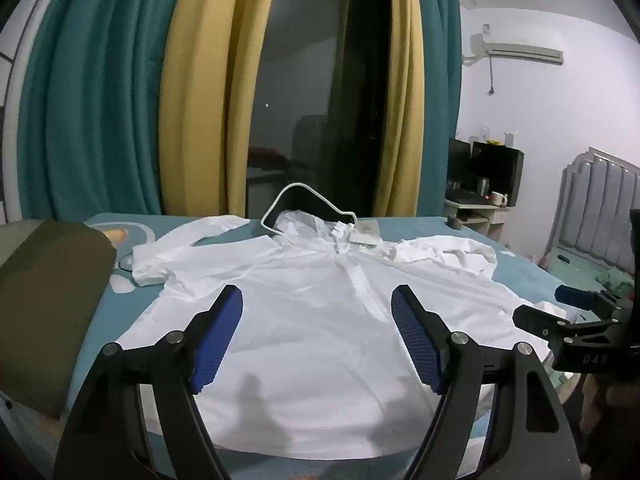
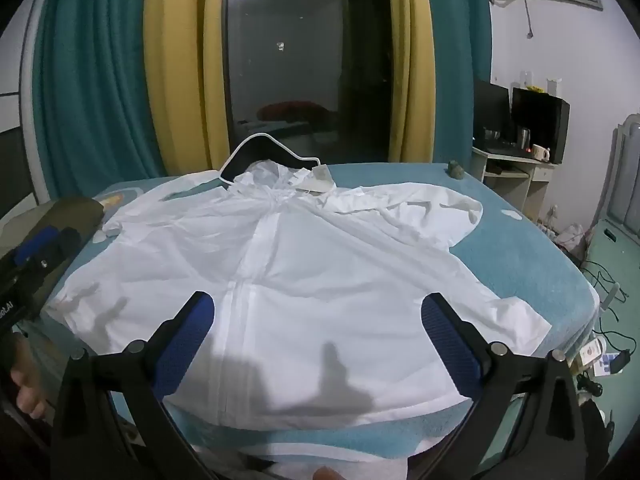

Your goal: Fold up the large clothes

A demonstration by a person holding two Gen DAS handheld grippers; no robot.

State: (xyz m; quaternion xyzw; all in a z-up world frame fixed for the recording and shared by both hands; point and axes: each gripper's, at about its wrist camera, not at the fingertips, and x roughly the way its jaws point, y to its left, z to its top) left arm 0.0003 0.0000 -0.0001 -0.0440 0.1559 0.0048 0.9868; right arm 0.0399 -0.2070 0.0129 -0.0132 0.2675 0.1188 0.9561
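- The left gripper (image 1: 316, 336) hovers above the garment's lower half, jaws spread wide with nothing between the blue pads (image 1: 218, 340).
- The right gripper (image 2: 320, 344) hangs over the hem area, jaws likewise wide apart and empty.
- A white zip-front jacket (image 2: 304, 264) lies flat, front up, on the teal bed (image 2: 536, 248); its long axis runs from the near hem away to the collar.
- Both sleeves (image 1: 448, 256) spread sideways.
- A hanger (image 1: 308, 200) sits at the far collar, by the curtains (image 1: 100, 100).
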